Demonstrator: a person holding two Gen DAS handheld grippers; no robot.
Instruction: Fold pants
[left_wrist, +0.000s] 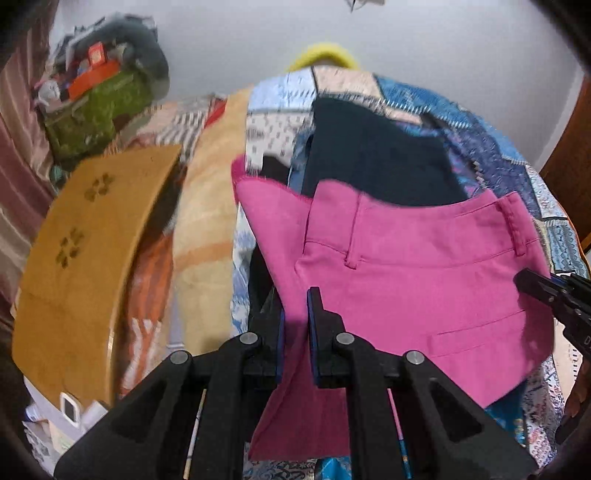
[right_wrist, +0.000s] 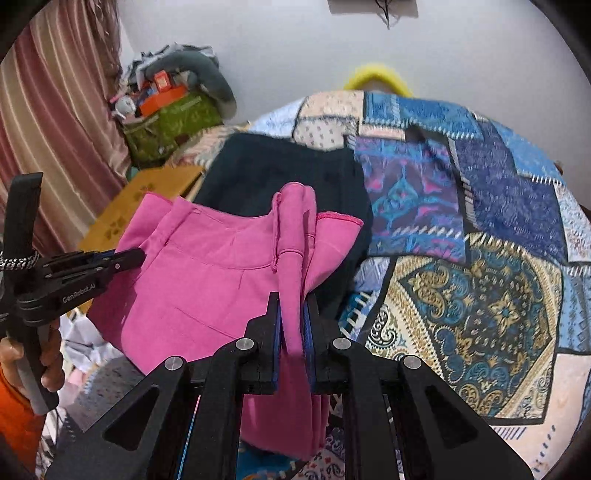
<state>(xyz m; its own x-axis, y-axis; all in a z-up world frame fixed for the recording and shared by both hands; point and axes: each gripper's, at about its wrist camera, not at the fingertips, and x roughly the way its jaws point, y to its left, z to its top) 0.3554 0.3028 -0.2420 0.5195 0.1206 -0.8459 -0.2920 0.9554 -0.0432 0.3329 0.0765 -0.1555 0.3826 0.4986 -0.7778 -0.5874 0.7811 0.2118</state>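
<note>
The pink pants (left_wrist: 413, 280) hang lifted above the bed, waistband up, with belt loops showing. My left gripper (left_wrist: 297, 314) is shut on one side of the pants' edge; the cloth runs down between its fingers. It shows in the right wrist view (right_wrist: 136, 256) at the left, pinching the waist side. My right gripper (right_wrist: 293, 317) is shut on a bunched fold of the pink pants (right_wrist: 207, 288). It shows in the left wrist view (left_wrist: 528, 282) at the right edge of the cloth.
A dark navy garment (left_wrist: 373, 162) lies on the patchwork quilt (right_wrist: 480, 288) behind the pants. A brown cardboard box (left_wrist: 85, 251) stands at the left. A green bag (right_wrist: 173, 125) with clutter sits by the striped curtain (right_wrist: 48, 122). A yellow object (right_wrist: 376, 75) lies at the far bed edge.
</note>
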